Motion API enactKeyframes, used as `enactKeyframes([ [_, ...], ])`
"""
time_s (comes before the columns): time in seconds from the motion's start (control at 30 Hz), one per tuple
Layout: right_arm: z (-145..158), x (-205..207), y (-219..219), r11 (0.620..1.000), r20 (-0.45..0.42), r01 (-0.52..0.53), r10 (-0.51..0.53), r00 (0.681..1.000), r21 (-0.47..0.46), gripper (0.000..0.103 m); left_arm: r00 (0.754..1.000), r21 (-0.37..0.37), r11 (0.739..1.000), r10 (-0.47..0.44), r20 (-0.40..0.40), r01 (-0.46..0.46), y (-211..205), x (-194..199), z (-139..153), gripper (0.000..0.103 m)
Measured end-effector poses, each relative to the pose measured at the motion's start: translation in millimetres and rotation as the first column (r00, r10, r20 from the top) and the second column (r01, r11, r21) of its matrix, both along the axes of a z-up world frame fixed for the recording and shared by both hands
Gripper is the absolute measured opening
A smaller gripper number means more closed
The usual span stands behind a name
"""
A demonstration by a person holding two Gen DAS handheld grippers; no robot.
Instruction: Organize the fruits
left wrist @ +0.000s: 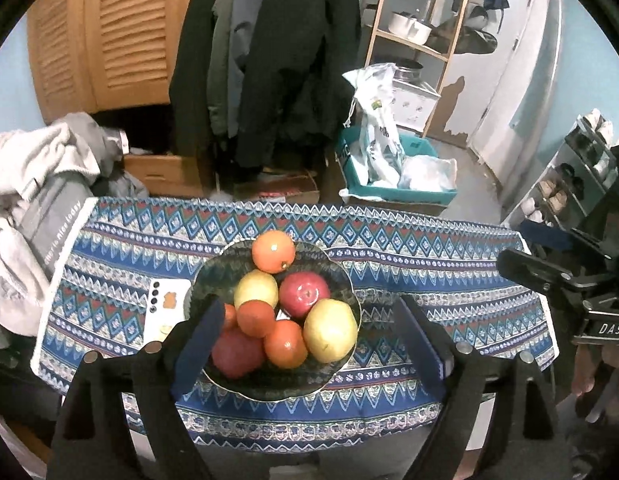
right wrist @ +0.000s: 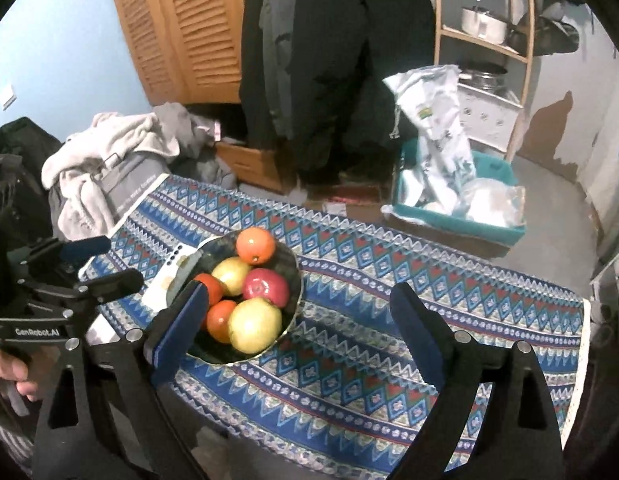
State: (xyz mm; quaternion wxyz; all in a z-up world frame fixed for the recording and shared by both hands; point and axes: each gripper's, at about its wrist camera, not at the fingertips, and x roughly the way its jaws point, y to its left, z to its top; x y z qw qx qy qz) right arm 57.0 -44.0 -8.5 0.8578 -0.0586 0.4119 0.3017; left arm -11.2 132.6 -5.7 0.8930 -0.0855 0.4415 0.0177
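A small surface [left wrist: 389, 264] covered with a blue patterned cloth stands in a cluttered room. At its left edge lies a heap of grey and white clothes [left wrist: 33, 184]. Just left of the middle, a white phone [left wrist: 165, 304] lies flat, its right edge tucked beside a dark bowl [left wrist: 341, 276]. The bowl holds a pile of fruit: an orange [left wrist: 273, 251] at the far rim, a yellow apple [left wrist: 256, 289] and a red apple [left wrist: 304, 294] behind a second orange [left wrist: 256, 318], then a third orange [left wrist: 285, 343] and a larger yellow apple [left wrist: 330, 330] at the near side. Another red fruit [left wrist: 236, 352], probably an apple, sits low at the near left, partly hidden.

The left gripper [left wrist: 309, 340] hangs above the bowl with its jaws wide apart and nothing between its pads. The right gripper [right wrist: 297, 332] hangs to the right of the bowl over the cloth, jaws likewise spread and empty. Beyond the surface, on the floor at the right, a teal bin [left wrist: 393, 192] holds plastic bags.
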Motion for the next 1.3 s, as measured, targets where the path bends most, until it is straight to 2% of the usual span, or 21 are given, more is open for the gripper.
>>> enactKeyframes([
  [0.37, 12, -11, -36, 0.998, 0.074, 0.056, -0.059, 0.996, 0.034, 0.092, 0.997, 0.086, 0.996, -0.027, 0.073, 0.021, -19, -12, 26, 0.099],
  [0.63, 12, -10, -56, 0.994, 0.078, 0.093, -0.098, 0.992, 0.062, 0.092, 0.992, 0.185, 0.983, -0.023, 0.122, 0.0, -27, -14, 32, 0.1],
  [0.93, 13, -5, -60, 0.993, 0.082, 0.105, -0.109, 0.991, 0.054, 0.092, 0.99, 0.231, 0.973, -0.007, 0.139, -0.026, -28, -16, 34, 0.101],
  [1.3, 12, -8, -59, 0.994, 0.085, 0.103, -0.107, 0.991, 0.049, 0.092, 0.989, 0.238, 0.97, 0.006, 0.144, -0.04, -28, -18, 37, 0.101],
])
